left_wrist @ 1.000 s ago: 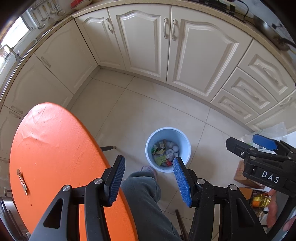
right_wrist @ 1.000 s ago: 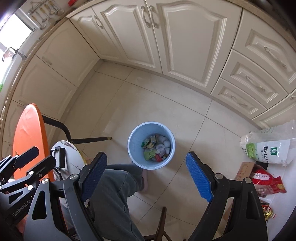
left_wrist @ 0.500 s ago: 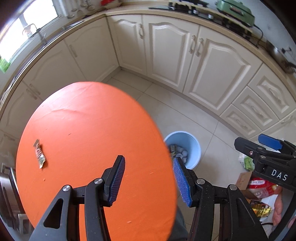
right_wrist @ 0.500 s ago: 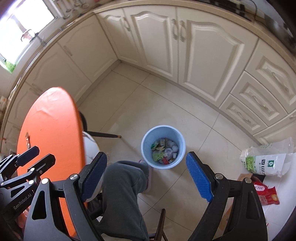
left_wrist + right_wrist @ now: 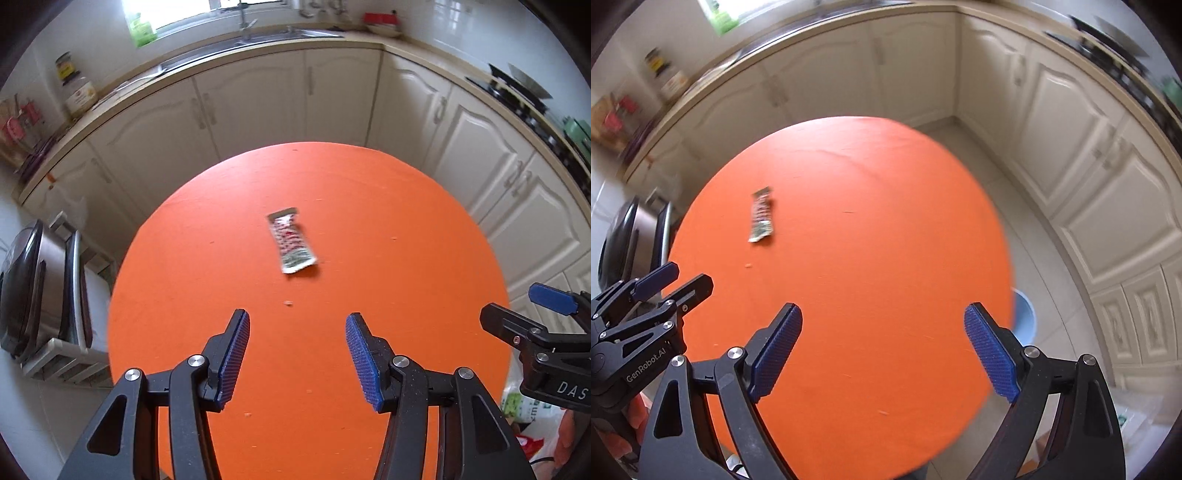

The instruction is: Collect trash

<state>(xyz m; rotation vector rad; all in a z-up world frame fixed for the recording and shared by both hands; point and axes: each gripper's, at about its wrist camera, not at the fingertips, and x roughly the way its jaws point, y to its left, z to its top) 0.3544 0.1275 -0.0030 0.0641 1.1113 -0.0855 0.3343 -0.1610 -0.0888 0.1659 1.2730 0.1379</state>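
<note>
A red-and-white snack wrapper (image 5: 291, 240) lies flat near the middle of the round orange table (image 5: 388, 229). It also shows in the right wrist view (image 5: 761, 214), at the table's left. My left gripper (image 5: 297, 356) is open and empty above the table, short of the wrapper. My right gripper (image 5: 882, 349) is open and empty over the table's near right side. The blue trash bin (image 5: 1025, 319) peeks out past the table's right edge on the floor.
Cream kitchen cabinets (image 5: 480, 147) curve round behind the table. A steel appliance on a rack (image 5: 33, 288) stands left of the table. Bags (image 5: 532, 417) lie on the floor at the right. The right gripper shows at the left view's right edge (image 5: 546, 328).
Both grippers have swung up and left from the floor and bin to over the orange table. The wrapper has come to the centre of the left view. Both stay open.
</note>
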